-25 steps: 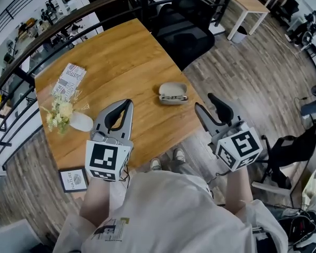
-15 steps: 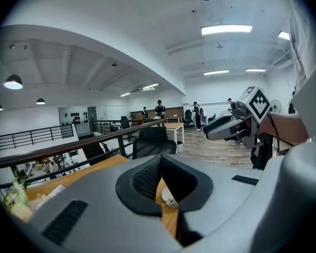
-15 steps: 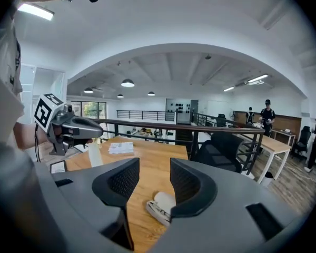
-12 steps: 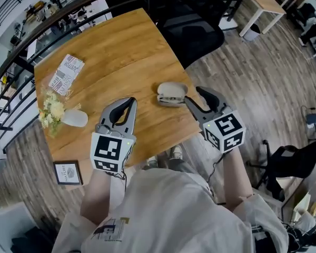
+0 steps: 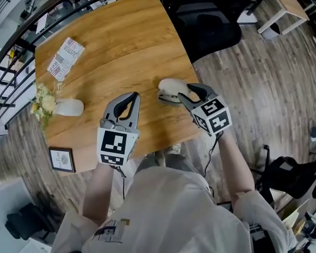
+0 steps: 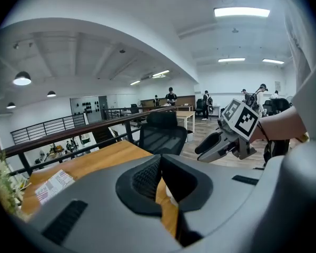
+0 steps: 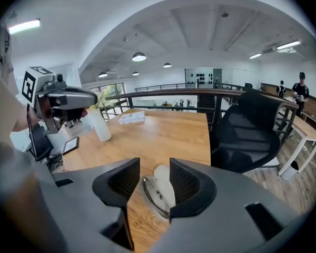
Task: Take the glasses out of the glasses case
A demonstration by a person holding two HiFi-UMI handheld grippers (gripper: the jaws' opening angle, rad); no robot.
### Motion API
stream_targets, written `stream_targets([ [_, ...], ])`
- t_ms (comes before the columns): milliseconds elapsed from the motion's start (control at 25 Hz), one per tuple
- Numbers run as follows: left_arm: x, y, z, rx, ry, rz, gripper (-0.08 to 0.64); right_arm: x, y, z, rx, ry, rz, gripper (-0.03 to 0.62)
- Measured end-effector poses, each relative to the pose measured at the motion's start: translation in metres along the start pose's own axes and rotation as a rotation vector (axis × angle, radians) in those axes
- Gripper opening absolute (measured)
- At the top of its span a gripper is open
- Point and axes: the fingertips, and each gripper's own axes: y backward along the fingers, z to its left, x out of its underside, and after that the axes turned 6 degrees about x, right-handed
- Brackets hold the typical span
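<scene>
A pale grey glasses case (image 5: 170,90) lies on the wooden table (image 5: 121,41) near its front right edge. Its lid is ajar, and in the right gripper view the glasses case (image 7: 161,182) shows a dark glasses rim inside. My right gripper (image 5: 186,91) is open, with its tips at the case's right end. Seen along that right gripper (image 7: 155,182), the case sits just beyond the gap between the jaws. My left gripper (image 5: 132,96) hovers over the table left of the case, shut and empty. In its own view the left gripper (image 6: 159,162) has its tips touching.
A white vase with pale flowers (image 5: 67,107) stands at the table's left edge. A printed packet (image 5: 66,58) lies farther back and a small framed card (image 5: 60,159) sits at the front left corner. A black office chair (image 5: 210,25) stands behind the table's right side.
My right gripper has moved left from beyond the table's edge up to the case's right end. The left gripper has stayed over the same part of the table.
</scene>
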Motion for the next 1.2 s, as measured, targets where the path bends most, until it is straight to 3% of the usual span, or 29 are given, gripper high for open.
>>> stream_targets([
  [440, 0.062, -0.043, -0.008, -0.02, 0.07, 0.144, 0.017, 0.069, -0.086, -0.006, -0.141, 0.141, 0.203, 0.199],
  [760, 0.087, -0.053, -0.019, -0.011, 0.086, 0.184, 0.017, 0.115, -0.114, 0.003, -0.247, 0.162, 0.328, 0.192],
  [1200, 0.109, -0.038, -0.02, -0.026, 0.137, 0.206, 0.017, 0.144, -0.137, 0.02, -0.208, 0.374, 0.427, 0.154],
])
